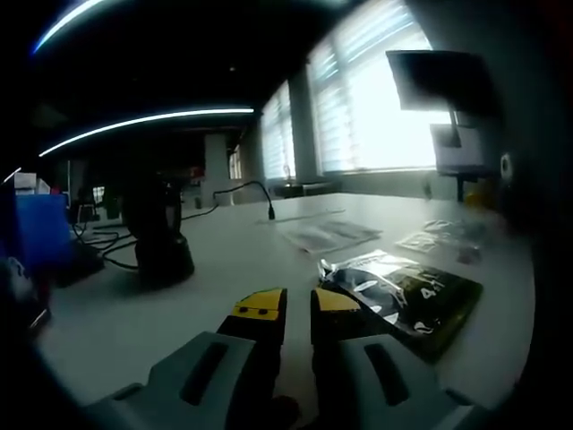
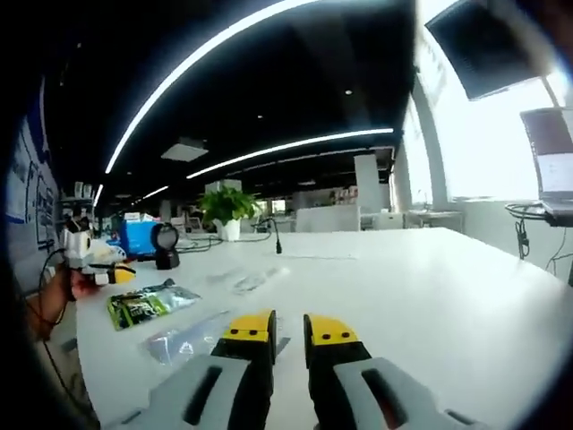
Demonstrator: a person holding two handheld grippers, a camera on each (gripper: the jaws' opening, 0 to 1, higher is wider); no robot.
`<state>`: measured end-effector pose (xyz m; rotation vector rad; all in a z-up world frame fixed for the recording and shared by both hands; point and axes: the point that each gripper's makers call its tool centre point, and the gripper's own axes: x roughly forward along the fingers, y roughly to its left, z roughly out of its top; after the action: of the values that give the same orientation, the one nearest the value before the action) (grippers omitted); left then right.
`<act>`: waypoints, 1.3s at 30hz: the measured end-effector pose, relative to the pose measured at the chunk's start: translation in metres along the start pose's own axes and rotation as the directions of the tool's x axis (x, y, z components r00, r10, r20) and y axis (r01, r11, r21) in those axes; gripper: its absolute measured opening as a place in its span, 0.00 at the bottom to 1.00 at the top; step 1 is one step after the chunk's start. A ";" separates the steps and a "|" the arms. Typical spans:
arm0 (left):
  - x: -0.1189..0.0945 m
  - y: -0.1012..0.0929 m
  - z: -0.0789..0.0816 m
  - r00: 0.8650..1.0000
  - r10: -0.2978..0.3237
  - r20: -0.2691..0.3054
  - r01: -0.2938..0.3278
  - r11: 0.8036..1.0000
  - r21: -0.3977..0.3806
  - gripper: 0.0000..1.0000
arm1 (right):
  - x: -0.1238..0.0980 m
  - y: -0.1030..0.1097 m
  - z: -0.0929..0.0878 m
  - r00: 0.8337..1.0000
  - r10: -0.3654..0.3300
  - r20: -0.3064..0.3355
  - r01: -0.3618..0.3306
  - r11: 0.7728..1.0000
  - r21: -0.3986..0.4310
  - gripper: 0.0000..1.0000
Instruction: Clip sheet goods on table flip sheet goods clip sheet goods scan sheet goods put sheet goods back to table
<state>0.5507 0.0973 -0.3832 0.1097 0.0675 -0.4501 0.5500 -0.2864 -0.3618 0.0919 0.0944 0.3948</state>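
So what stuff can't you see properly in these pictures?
- Left gripper view: the print on the dark packet is too blurred and glary to read.
- Left gripper view: the flat packets farther back are washed out by window light.
- Right gripper view: the clear bag is partly hidden behind the right gripper.
- Right gripper view: the green packet is too small to read.

"4" on the dark packet (image 1: pixel 421 300)

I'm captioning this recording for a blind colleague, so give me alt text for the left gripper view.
The left gripper, yellow-tipped and nearly closed on nothing, hovers low over a white table beside a shiny dark green-and-silver foil packet. Clear flat packets lie farther back, a black scanner on a stand stands to the left, and bright blinded windows fill the background.
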 end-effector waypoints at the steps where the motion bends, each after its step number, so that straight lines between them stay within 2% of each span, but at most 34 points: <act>1: 0.000 0.000 0.000 1.000 0.000 0.000 0.000 1.000 0.001 0.03 | 0.002 0.001 0.001 1.000 -0.003 0.007 0.003 1.000 0.020 0.11; 2: 0.000 0.000 0.000 1.000 0.001 0.000 -0.001 1.000 0.001 0.03 | 0.004 0.002 0.006 0.999 -0.016 0.047 0.013 0.998 0.068 0.11; 3: -0.001 0.000 0.000 1.000 0.003 0.000 -0.003 1.000 0.002 0.03 | 0.006 0.006 0.013 0.992 -0.004 0.124 -0.008 0.995 0.101 0.10; 4: -0.001 0.000 0.000 1.000 0.006 0.001 -0.006 1.000 0.004 0.03 | 0.009 0.012 0.010 0.989 0.019 0.148 -0.037 0.993 0.116 0.10; 5: -0.002 0.000 0.000 1.000 0.010 0.001 -0.010 1.000 0.000 0.03 | 0.010 0.011 -0.005 1.000 0.011 0.024 -0.012 0.999 0.053 0.10; 6: -0.002 0.001 0.001 1.000 0.013 0.003 -0.013 1.000 -0.004 0.03 | 0.011 0.005 -0.005 0.999 -0.031 -0.004 0.031 0.998 -0.047 0.10; 7: -0.002 0.001 0.001 1.000 0.014 0.004 -0.014 1.000 -0.006 0.03 | 0.012 0.004 0.002 0.998 -0.047 0.033 0.050 0.994 -0.094 0.10; 10: -0.002 0.000 0.001 1.000 0.011 0.002 -0.011 1.000 -0.008 0.03 | 0.015 0.016 0.007 0.999 0.010 0.039 -0.012 1.000 0.026 0.09; 12: -0.002 -0.002 0.000 1.000 0.009 -0.001 -0.009 1.000 0.000 0.03 | 0.017 0.017 0.009 0.999 0.010 0.035 -0.010 1.000 0.015 0.09; 15: -0.002 -0.002 0.001 1.000 0.009 0.000 -0.009 1.000 0.003 0.03 | 0.019 0.021 0.004 1.000 -0.004 -0.017 0.003 0.999 -0.038 0.11; 22: -0.003 -0.004 0.001 1.000 0.000 0.002 0.000 1.000 -0.007 0.03 | 0.023 0.017 -0.004 0.995 -0.008 -0.096 0.007 1.000 -0.010 0.16; 23: -0.004 -0.005 0.001 1.000 0.000 0.002 0.000 1.000 -0.007 0.03 | 0.023 0.015 -0.009 0.992 -0.017 -0.127 0.017 1.000 -0.001 0.17; 26: -0.004 -0.005 0.001 1.000 -0.002 0.001 0.002 1.000 -0.008 0.03 | 0.023 0.009 -0.016 0.985 -0.032 -0.167 0.029 0.999 -0.017 0.18; 32: -0.005 -0.016 0.003 1.000 -0.003 0.000 0.003 1.000 -0.007 0.04 | 0.018 0.018 -0.027 0.974 0.009 -0.228 0.000 0.999 0.039 0.20; 39: 0.001 0.000 0.001 1.000 -0.011 0.000 0.011 1.000 -0.019 0.04 | 0.016 0.016 -0.033 0.958 0.019 -0.287 0.005 0.996 0.084 0.19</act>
<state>0.5510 0.0966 -0.3822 0.0903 0.0725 -0.4608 0.5553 -0.2631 -0.3942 0.1178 0.3990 0.4095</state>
